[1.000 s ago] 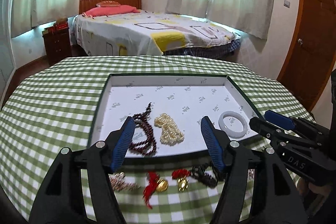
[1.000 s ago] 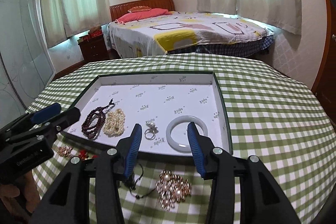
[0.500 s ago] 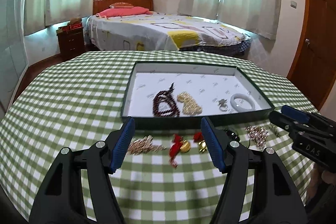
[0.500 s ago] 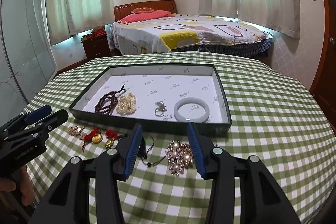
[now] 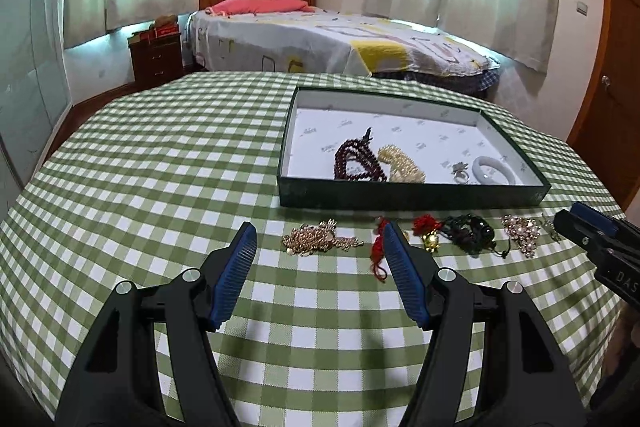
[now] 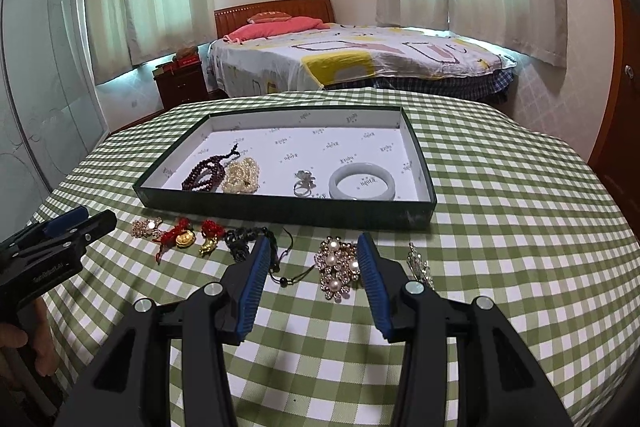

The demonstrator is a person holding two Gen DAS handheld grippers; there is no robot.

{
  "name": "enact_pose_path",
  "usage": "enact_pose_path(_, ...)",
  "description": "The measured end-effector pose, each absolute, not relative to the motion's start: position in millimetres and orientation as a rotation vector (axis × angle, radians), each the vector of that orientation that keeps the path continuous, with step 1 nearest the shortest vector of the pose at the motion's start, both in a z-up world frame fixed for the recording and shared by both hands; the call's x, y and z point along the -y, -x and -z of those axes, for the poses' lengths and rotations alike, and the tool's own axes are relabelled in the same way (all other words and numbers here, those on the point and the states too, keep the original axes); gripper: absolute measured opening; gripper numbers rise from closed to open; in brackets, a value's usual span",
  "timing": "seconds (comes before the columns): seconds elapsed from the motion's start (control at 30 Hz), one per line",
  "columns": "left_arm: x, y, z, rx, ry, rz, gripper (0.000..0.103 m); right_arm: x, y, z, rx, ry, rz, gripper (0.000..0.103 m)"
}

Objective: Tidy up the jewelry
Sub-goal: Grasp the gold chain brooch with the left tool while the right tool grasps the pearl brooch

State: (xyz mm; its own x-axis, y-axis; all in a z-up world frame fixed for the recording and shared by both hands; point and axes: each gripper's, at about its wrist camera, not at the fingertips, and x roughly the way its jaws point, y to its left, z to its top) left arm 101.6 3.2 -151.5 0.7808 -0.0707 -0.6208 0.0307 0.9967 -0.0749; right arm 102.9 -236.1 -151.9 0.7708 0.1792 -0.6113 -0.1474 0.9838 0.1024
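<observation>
Comparing this moment with the views of a second ago, both grippers have backed away from the tray (image 6: 280, 211) toward the near edge of the bench (image 5: 160, 163), so the row of loose pieces in front of the tray, formerly half hidden under the fingers, is now fully exposed. Reading that row left to right in the right wrist view: a gold chain cluster (image 5: 316, 239) at the far left, two red-tasselled gold charms (image 6: 180, 237), a black cord bracelet (image 6: 244, 241), a pearl brooch (image 6: 338, 265), and a small silver piece (image 6: 418, 265) at the far right. The left gripper (image 5: 320, 245) stands open and empty, with the gold chain cluster framed between its fingers at 12 o'clock. The right gripper (image 6: 312, 259) is also open and empty, at a narrower setting, with the pearl brooch just ahead between its fingers. Inside the tray, left to right, lie dark red beads (image 6: 206, 177), a pearl strand (image 6: 242, 179), a ring (image 6: 304, 181) and a pale bangle (image 6: 364, 185), all at 12 o'clock from the right gripper. The retreat indicates that a placement is complete and the next pick is being lined up; roughly half the jewelry remains outside the tray.
</observation>
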Motion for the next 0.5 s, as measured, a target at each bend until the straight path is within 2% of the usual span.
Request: enact_pose_path(0.5, 2, -154, 181, -0.819, 0.069, 0.056, 0.062, 247, -113, 163, -0.699, -0.069, -0.148, 0.045)
